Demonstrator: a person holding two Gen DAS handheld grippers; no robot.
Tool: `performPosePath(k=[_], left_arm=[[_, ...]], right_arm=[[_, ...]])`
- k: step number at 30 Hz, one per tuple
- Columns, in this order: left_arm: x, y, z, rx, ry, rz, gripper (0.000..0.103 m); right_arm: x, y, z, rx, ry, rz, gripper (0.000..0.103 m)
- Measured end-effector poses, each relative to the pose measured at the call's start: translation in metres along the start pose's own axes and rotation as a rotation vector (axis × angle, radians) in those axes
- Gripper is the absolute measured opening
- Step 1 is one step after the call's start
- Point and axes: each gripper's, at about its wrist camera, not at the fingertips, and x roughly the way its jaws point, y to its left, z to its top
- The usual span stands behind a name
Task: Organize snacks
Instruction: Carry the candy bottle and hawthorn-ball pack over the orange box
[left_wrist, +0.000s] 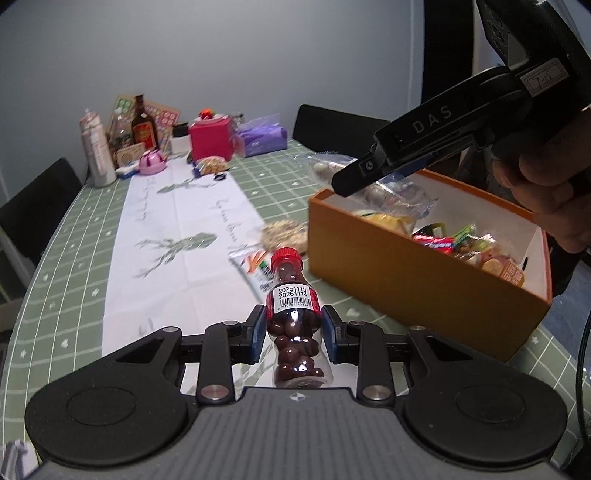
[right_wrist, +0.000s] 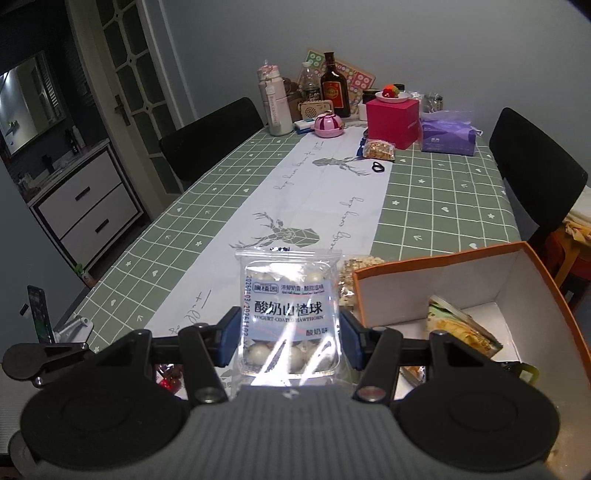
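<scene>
Left wrist view: a small bottle of chocolate balls (left_wrist: 294, 317) is clamped by the left hand-held gripper (left_wrist: 294, 328) above the counter (left_wrist: 74, 258), beside the orange box (left_wrist: 406, 291). A hawthorn-ball packet (right_wrist: 290, 317) is gripped by the right hand-held gripper (right_wrist: 290, 332), next to that box.

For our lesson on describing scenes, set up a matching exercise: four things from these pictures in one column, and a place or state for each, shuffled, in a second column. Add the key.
Things
1. small bottle of chocolate balls
2. yogurt hawthorn pack
3. orange box
4. pink cube box

Places or states
A. at the far end of the table
B. clamped in the left gripper
C. open, with snacks inside
D. clamped in the right gripper

Pairs: 1-B, 2-D, 3-C, 4-A
</scene>
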Motion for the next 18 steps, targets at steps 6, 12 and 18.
performPosePath(k=[6, 12, 18], left_arm=[[0.009, -0.033, 0.029, 0.075, -0.027, -0.045, 0.035], [0.020, -0.067, 0.052, 0.128, -0.044, -0.099, 0.035], [0.033, -0.101, 0.066, 0.175, -0.043, -0.141, 0.035]], right_arm=[[-0.028, -0.026, -0.008, 0.039, -0.043, -0.021, 0.055], [-0.058, -0.065, -0.023, 0.109, -0.079, -0.055, 0.055], [-0.077, -0.104, -0.039, 0.180, -0.097, -0.096, 0.055]])
